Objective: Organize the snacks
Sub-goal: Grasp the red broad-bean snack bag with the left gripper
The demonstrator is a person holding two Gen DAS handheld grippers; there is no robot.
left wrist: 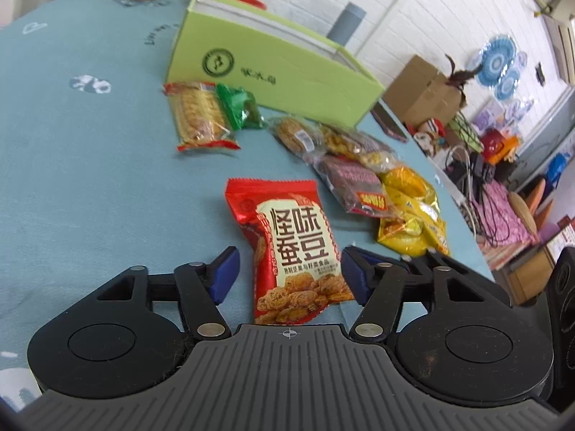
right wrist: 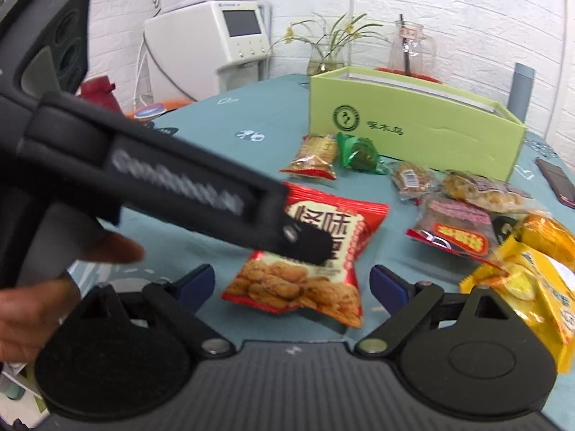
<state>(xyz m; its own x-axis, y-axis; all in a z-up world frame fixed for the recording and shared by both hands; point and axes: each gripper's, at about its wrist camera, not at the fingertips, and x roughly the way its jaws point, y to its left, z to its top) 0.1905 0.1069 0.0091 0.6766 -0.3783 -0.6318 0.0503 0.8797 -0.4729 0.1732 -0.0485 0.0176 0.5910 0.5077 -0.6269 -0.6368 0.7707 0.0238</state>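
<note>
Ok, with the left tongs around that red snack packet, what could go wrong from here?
1. The left tongs straddle the red snack packet without pinching it; closing on the puffy film could let it slip.
2. The right tongs hang open near the same packet, so the two tools might collide.
3. The green box stands behind other snacks; a low carry could knock them.

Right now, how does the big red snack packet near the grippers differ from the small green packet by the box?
The red packet is larger and lies flat, alone on the cloth; the green packet is smaller, crumpled, and sits against a biscuit packet near the green box. The red one lies between the left gripper pads; nothing is near the green one. Both rest outside the box.
</note>
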